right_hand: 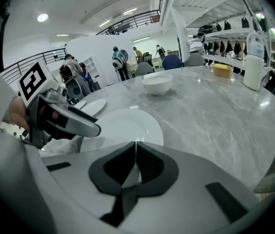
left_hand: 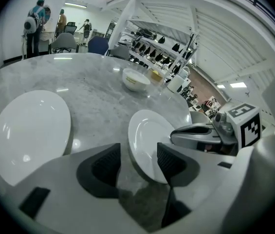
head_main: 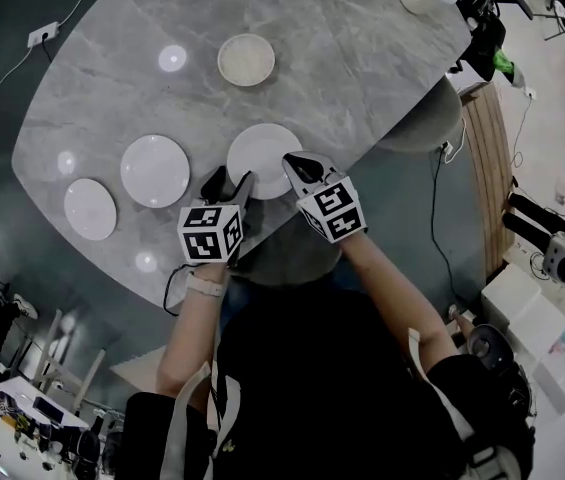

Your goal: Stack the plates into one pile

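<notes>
Plates, 3 of them, all single on table [head_main: 342, 58], nothing piled yet. Working near plate [head_main: 262, 148] first, right at table's front edge and closest to both tools, so easiest to reach. Pinching its right rim w/ right gripper [right_hand: 136, 152], pressed together on a sliver of white, prob. to steady it. Holding left gripper [left_hand: 138, 160] spread wide, straddling left rim of same plate w/o pressing on it; looks lined up for a bite from that side. Lying flat or barely tipped, hard to call from these angles. Sitting well apart to the left: second plate [head_main: 155, 170], then third plate [head_main: 91, 209] further out by table's curve. Parked at far side: bowl [head_main: 246, 59], not part of the job by the look of it. Guessing next: clamp left, lift w/ both to keep it level, carry over to second plate, set down centred. Worth watching for a glazed rim slipping out of a thin pinch, also for clipping second plate's edge on the way in.
</notes>
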`<state>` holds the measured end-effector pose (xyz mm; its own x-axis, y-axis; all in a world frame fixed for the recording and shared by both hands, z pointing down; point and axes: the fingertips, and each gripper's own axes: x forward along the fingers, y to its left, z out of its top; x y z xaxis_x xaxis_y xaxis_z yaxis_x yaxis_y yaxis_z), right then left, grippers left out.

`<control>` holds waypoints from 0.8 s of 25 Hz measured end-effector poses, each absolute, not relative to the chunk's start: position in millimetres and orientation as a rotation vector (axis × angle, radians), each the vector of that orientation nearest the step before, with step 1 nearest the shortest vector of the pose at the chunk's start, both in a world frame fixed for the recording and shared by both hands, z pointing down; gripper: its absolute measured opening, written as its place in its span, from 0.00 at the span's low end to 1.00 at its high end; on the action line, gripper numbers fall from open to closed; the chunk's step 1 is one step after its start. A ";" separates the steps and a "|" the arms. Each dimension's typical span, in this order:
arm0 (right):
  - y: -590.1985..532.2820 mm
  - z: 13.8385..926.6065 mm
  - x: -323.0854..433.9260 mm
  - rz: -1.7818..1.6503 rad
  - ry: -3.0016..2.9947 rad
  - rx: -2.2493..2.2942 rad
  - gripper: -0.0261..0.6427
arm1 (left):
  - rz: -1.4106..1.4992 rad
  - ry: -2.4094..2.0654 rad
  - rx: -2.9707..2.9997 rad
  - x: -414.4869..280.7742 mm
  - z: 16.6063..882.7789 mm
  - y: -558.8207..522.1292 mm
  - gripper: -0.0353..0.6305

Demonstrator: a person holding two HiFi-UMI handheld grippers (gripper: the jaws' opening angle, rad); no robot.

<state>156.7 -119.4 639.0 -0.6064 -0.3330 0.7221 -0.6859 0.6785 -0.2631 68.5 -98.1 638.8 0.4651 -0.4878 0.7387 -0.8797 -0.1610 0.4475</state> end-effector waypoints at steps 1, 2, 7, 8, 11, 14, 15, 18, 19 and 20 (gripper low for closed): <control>-119.3 639.2 156.3 0.692 -2.238 0.780 0.06 | 0.540 -1.159 1.806 68.3 638.8 -97.9 0.39; -119.2 639.4 156.0 0.682 -2.236 0.780 0.06 | 0.537 -1.159 1.805 68.2 638.7 -97.9 0.39; -119.3 639.9 155.6 0.672 -2.224 0.777 0.06 | 0.509 -1.111 1.812 78.1 636.5 -97.4 0.39; -119.4 640.0 155.7 0.676 -2.224 0.778 0.06 | 0.503 -1.094 1.816 82.8 635.9 -97.0 0.39; -119.1 640.4 156.2 0.679 -2.222 0.778 0.06 | 0.509 -1.093 1.821 91.6 635.9 -96.2 0.39; -119.3 641.4 155.6 0.690 -2.222 0.775 0.06 | 0.530 -1.132 1.800 86.1 639.6 -96.7 0.35; -119.3 641.8 155.5 0.698 -2.221 0.776 0.06 | 0.532 -1.136 1.795 83.8 640.7 -96.8 0.29; -119.4 640.9 156.1 0.734 -2.213 0.783 0.06 | 0.511 -1.125 1.792 81.7 638.7 -97.6 0.26; -119.0 640.1 156.4 0.746 -2.207 0.785 0.06 | 0.506 -1.124 1.795 81.5 636.4 -97.7 0.25; -118.3 639.0 156.6 0.756 -2.201 0.787 0.06 | 0.503 -1.128 1.798 81.1 633.9 -97.4 0.24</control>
